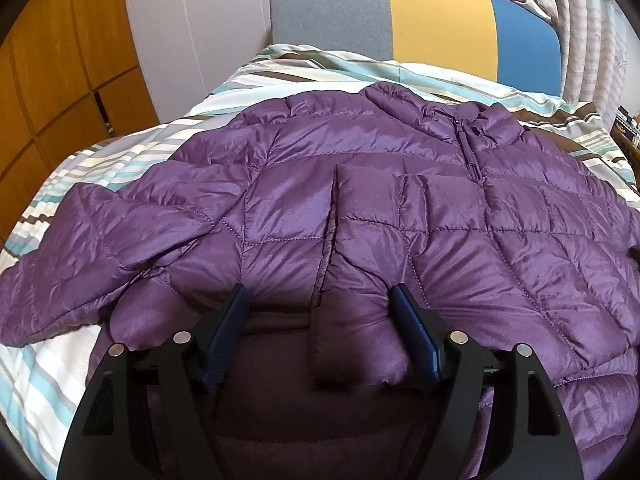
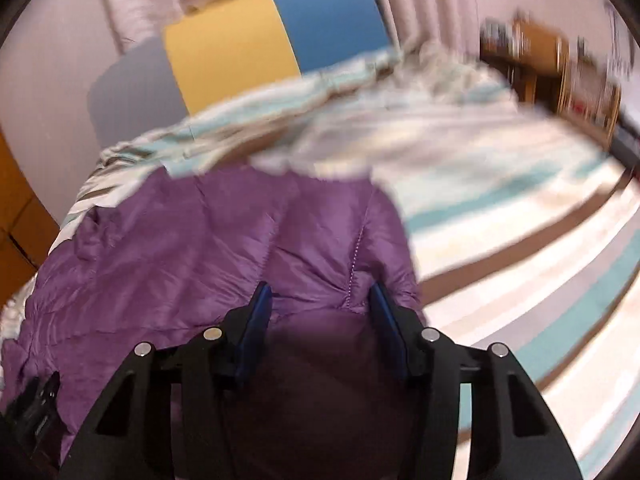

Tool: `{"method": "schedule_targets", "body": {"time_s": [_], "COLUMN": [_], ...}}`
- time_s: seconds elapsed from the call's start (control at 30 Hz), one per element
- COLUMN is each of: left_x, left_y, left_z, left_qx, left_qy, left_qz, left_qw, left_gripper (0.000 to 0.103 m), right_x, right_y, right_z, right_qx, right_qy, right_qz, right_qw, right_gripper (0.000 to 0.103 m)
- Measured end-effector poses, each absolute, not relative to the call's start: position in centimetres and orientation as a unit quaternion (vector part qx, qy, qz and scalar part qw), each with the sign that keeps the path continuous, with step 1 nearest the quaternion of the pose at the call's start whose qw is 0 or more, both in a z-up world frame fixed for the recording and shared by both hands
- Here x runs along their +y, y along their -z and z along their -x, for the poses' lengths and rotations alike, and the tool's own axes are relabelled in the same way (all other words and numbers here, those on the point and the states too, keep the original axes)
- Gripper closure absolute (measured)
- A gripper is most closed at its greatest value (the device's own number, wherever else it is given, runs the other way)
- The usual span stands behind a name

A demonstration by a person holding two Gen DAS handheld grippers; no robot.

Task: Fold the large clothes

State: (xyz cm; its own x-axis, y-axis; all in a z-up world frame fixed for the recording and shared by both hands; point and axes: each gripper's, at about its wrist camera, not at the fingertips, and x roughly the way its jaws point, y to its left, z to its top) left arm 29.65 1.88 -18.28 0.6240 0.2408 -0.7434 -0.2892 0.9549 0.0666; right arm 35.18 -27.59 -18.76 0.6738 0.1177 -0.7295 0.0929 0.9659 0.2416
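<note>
My left gripper (image 1: 320, 300) sits low at six o'clock over the jacket (image 1: 360, 208), jaws apart with the hem bunched between the pads. The right pad looks pressed into the fabric and the left one only beside it, so I cannot tell whether this is a real grip. My right gripper (image 2: 320, 300) is likewise at six o'clock in its view, on the jacket's (image 2: 224, 240) other edge. Cloth fills the gap between its pads, but the picture is smeared, so again I cannot tell.

I judge the step in hand to be taking hold of the hem at two spots, ready to carry it toward twelve o'clock. To do it well I would make sure each jaw bites through both layers. The shell looks slick and puffy, so a shallow pinch may slip. I would lift both sides evenly so the fold line stays straight.

The jacket lies spread front-up on the bed (image 1: 60, 184), collar at one o'clock, one sleeve trailing to nine. Beyond it stands the headboard (image 1: 440, 20) at twelve.

Count: one jacket, two grippers, one bed, one headboard.
</note>
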Motion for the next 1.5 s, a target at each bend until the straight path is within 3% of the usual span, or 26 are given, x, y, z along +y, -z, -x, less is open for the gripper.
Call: {"method": "schedule_targets", "body": {"time_s": [0.57,0.67,1.1,1.23,1.37,1.5], "left_x": [1.8,2.0,2.7,3.1,0.8,-0.8], "left_y": [18.4,18.4,17.6,14.7,12.3,14.7], "left_z": [-29.9,-30.0,-29.2,-27.3,-28.2,-32.0], "left_qx": [0.412,0.414,0.414,0.371,0.340,0.395], "left_qy": [-0.148,-0.157,-0.154,-0.157,-0.118,-0.092], "left_qz": [0.030,0.030,0.054,0.101,0.078,0.028], "left_qw": [0.899,0.896,0.895,0.910,0.930,0.914], "left_gripper": [0.025,0.015,0.013,0.020,0.020,0.040], "right_x": [-26.9,-26.9,-26.9,-27.0,-27.0,-26.9], "right_y": [18.8,18.8,18.8,18.8,18.8,18.7], "right_z": [-34.9,-34.9,-34.9,-34.9,-34.9,-34.9], "right_qx": [0.396,0.396,0.396,0.395,0.396,0.395], "right_qy": [0.011,0.012,0.012,0.012,0.012,0.012], "right_qz": [-0.081,-0.079,-0.077,-0.078,-0.078,-0.079], "right_qw": [0.915,0.915,0.915,0.915,0.915,0.915], "right_gripper": [0.050,0.050,0.050,0.050,0.050,0.050]}}
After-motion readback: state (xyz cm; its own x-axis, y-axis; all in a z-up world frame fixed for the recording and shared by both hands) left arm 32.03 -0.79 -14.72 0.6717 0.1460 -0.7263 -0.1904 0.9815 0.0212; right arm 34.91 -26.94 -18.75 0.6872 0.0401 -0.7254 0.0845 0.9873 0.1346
